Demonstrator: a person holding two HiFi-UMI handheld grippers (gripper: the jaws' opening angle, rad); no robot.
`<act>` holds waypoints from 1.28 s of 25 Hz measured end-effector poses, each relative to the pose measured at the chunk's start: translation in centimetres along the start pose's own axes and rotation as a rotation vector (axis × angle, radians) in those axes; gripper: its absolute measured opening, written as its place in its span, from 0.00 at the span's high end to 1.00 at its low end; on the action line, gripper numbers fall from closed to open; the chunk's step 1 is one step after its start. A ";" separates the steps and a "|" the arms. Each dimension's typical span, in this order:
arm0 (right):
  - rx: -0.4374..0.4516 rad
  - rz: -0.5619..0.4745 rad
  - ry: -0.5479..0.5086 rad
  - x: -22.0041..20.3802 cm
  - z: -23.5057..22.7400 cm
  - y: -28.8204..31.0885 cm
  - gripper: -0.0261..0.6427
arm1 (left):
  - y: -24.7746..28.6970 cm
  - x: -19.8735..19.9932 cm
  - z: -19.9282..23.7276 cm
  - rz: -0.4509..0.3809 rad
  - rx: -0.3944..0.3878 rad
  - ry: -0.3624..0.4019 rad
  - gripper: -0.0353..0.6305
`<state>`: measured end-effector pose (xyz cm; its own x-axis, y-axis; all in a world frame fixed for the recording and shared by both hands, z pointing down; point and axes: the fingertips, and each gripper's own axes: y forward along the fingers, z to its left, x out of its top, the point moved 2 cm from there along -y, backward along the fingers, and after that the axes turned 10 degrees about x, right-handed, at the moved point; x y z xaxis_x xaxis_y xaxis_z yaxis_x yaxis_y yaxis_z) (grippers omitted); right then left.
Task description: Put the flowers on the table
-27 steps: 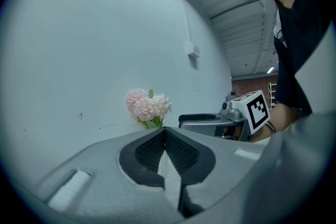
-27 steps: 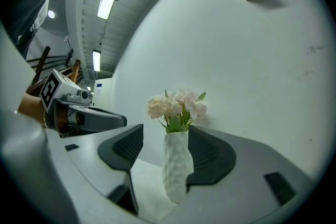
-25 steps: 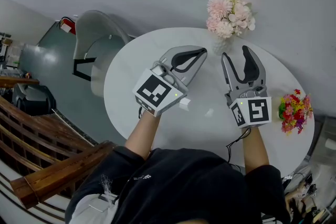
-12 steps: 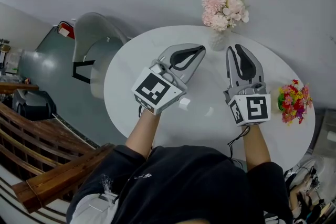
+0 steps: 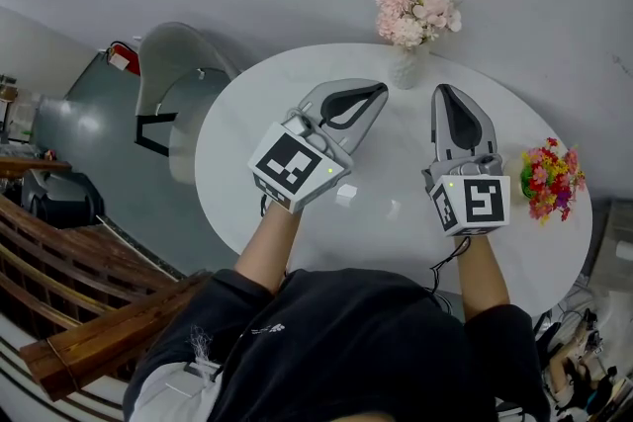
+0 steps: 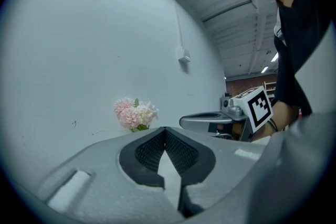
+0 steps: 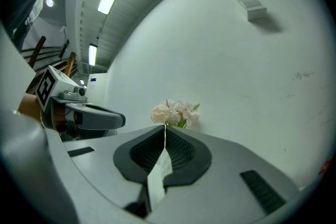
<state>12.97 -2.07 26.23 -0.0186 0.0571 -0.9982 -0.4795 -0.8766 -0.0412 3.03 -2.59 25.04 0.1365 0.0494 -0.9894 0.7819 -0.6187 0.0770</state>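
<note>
A pink bouquet [image 5: 413, 0] stands in a white vase [image 5: 404, 69] at the far edge of the round white table [image 5: 227, 203], against the wall. A second, red and yellow bunch [image 5: 549, 181] sits at the table's right edge. My left gripper [image 5: 382, 91] hovers over the table, shut and empty, just left of the vase. My right gripper [image 5: 442, 90] hangs just right of the vase; its jaws have just been closing and now meet with nothing between them. The bouquet [image 6: 135, 114] shows beyond the left jaws [image 6: 165, 128] and, as the same bouquet [image 7: 175, 112], beyond the right jaws [image 7: 164, 126].
A small white cube [image 5: 346, 195] lies on the table under my left hand. A grey chair [image 5: 183, 79] stands at the table's left. Wooden railings [image 5: 69, 257] run along the lower left. The grey wall rises right behind the vase.
The right gripper's jaws went from wide apart to closed on nothing. Both grippers stay beside the vase; the left one stays shut.
</note>
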 end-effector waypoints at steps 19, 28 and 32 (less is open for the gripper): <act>0.141 -0.011 -0.059 2.7 4.8 -1.5 0.94 | -1.9 1.7 -1.5 -0.046 -0.003 0.021 0.95; 0.142 -0.007 -0.022 3.0 6.0 -1.8 0.94 | -3.4 1.7 -1.4 -0.051 -0.002 0.028 0.95; 0.165 -0.010 -0.031 3.3 6.8 -2.1 0.94 | -3.9 1.8 -1.6 -0.051 -0.011 0.036 0.95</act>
<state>7.90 3.17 23.32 -0.0393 0.0824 -0.9958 -0.6173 -0.7857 -0.0406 1.18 1.16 23.17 0.1182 0.1087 -0.9870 0.7949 -0.6060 0.0284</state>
